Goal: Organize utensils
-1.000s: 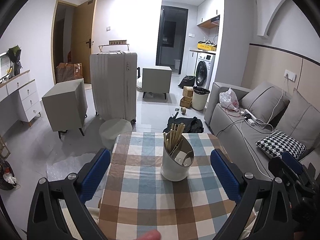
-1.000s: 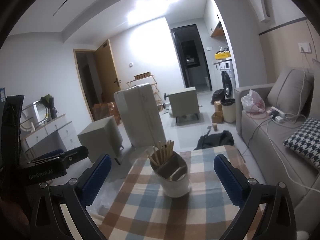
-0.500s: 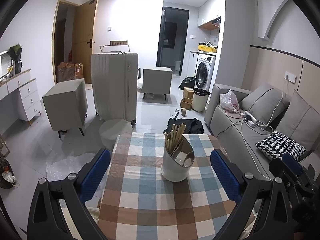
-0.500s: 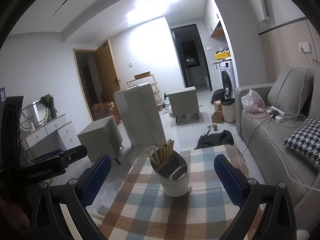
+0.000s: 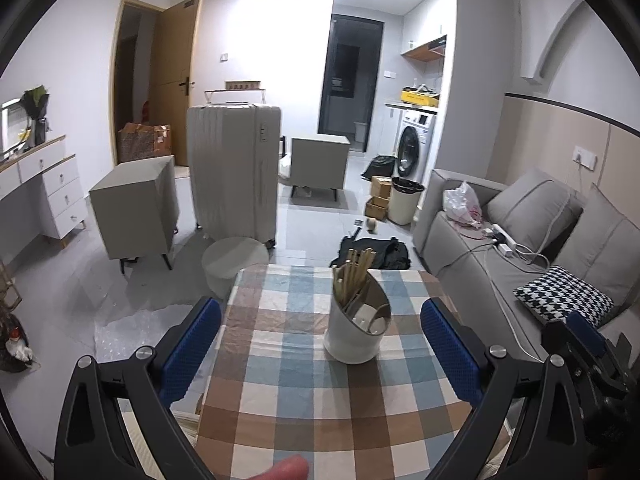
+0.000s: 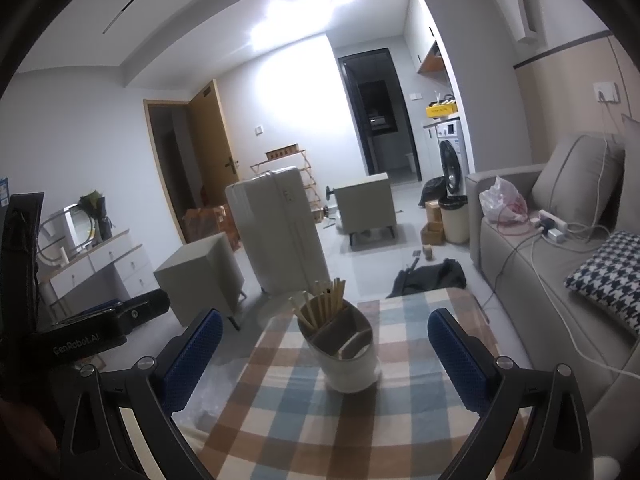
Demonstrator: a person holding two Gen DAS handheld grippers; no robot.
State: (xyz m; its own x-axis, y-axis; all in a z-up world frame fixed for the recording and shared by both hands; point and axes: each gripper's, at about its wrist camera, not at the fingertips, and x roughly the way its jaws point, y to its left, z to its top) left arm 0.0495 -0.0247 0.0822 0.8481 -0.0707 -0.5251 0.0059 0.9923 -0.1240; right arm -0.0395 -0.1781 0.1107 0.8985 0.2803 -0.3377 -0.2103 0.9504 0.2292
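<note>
From here I read the job as all but finished: the chopsticks (image 5: 354,270) stand bundled in the rear compartment of the white holder (image 5: 354,330), and I see no loose utensil on the checked bench (image 5: 288,396). So the step in hand, as I judge it, is to hold both tools back and level, check the front compartments, where something pale lies that I cannot make out, and avoid nudging the holder, which would tip easily if struck high. My left claw (image 5: 320,350) is spread wide and empty, the holder ahead of it and a little to the right of centre, apart from both pads. My right claw (image 6: 324,354) is likewise wide and empty, with the holder (image 6: 346,354) ahead between its fingers, touching neither.
</note>
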